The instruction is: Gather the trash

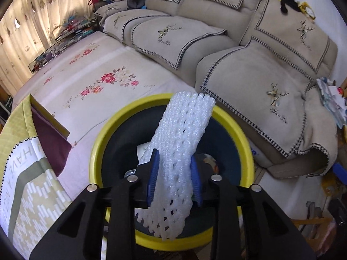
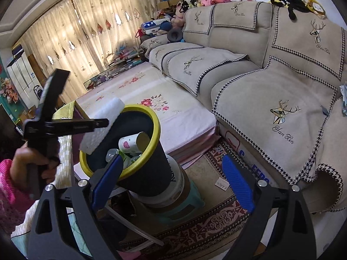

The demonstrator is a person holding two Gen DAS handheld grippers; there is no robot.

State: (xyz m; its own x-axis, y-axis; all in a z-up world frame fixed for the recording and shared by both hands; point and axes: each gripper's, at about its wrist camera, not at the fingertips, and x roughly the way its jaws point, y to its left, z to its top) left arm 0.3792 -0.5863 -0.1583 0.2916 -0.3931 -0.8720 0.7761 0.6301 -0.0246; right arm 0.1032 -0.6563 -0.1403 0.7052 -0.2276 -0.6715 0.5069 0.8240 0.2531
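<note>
— Over the open mouth of the bin point(image 1: 95, 151), what is my left gripper point(image 1: 174, 174) doing?

— It hangs there with the white foam net point(image 1: 180, 143) between its blue pads point(image 1: 153, 173). From the left wrist view the net touches both pads, so I read it as clasped, though loosely; I cannot tell how firmly.

— Where does the net reach?

— Its far end lies across the bin's yellow rim on the sofa point(image 1: 271, 80) side, and its near end droops over the rim closest to me.

— And my right gripper point(image 2: 173, 182)?

— Spread wide with nothing between its fingers, near the bin point(image 2: 156, 130) but apart from it.

— Anything already inside?

— A paper cup point(image 2: 133, 143) on its side and a bottle point(image 2: 112, 153), against the near inner wall.

— What carries the bin?

— It stands on a white bucket point(image 2: 173, 173).
</note>
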